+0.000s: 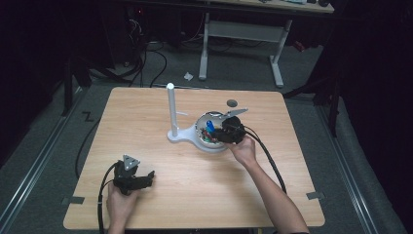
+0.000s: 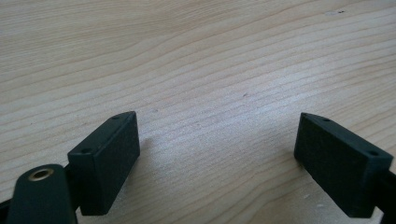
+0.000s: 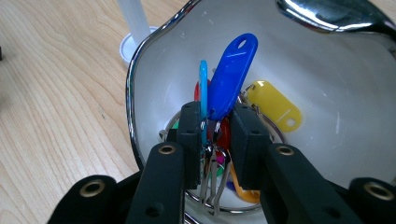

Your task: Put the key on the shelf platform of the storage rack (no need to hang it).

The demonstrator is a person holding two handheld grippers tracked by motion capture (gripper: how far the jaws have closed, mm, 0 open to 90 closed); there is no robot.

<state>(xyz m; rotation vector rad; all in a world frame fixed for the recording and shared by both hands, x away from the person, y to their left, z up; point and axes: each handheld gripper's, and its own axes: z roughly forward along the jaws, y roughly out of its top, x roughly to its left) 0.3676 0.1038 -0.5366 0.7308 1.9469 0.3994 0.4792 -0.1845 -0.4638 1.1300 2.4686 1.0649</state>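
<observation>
Inside the white bowl (image 3: 355, 116), right gripper (image 3: 215, 135) fingers clenched on blue key tags (image 3: 231, 79); left gripper (image 2: 219, 158) fingers released

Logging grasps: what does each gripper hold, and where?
Right gripper: blue key tags, pinched at their lower ends, in the bowl. Left gripper: nothing, open.

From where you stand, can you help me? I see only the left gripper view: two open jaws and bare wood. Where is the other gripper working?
Observer: The right gripper reaches into a white bowl near the table's middle.
Operator: Is it holding something?
Observer: Yes, its jaws are closed on key tags; a dark blue tag and a light blue tag stick up between them.
Operator: Is something else in the bowl?
Observer: A yellow tag lies on the bowl's bottom, beside the jaws.
Operator: And near the bowl?
Observer: A white post stands upright just left of it.
</observation>
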